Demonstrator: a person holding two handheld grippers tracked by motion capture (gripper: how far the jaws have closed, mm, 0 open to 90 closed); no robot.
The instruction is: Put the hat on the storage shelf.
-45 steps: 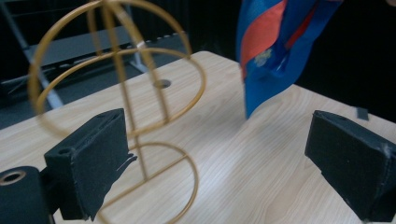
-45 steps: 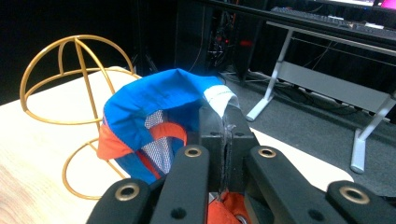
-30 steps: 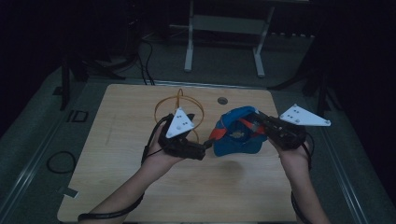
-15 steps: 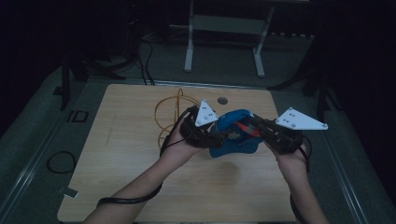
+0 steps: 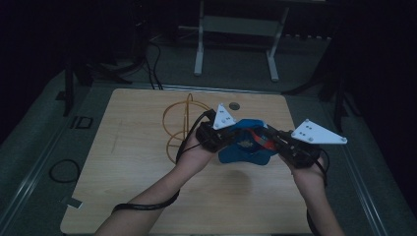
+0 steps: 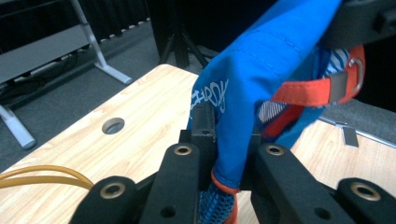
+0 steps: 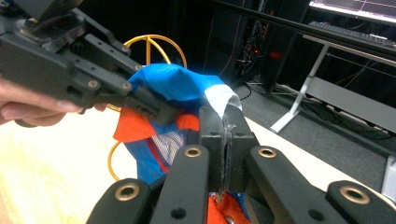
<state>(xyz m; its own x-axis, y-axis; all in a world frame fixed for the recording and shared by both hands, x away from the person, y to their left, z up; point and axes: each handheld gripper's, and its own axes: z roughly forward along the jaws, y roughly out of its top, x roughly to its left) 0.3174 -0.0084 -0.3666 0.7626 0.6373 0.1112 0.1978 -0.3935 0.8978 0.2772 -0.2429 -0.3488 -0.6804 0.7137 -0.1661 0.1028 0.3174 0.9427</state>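
Observation:
A blue cloth bag (image 5: 244, 143) with orange trim and a mesh panel hangs between both grippers above the wooden table (image 5: 133, 167). My left gripper (image 5: 225, 139) is shut on the bag's blue edge (image 6: 233, 140) from the left. From the other side my right gripper (image 5: 273, 142) is shut on the bag, with a thin fold of its fabric (image 7: 223, 105) pinched between the jaws. An orange strap with a metal ring (image 6: 327, 86) hangs from the bag. In the right gripper view the left gripper (image 7: 154, 109) reaches in from the upper left onto the blue cloth (image 7: 173, 81).
A yellow wire stand (image 5: 179, 125) sits on the table behind the left hand. A round hole (image 5: 234, 105) lies near the table's far edge. A white metal frame (image 5: 236, 29) stands on the floor beyond the table. Cables lie on the floor at the left.
The left gripper moved right from the table's middle to the bag and closed on its left edge. The right gripper kept its hold, and the bag now stretches between the two.

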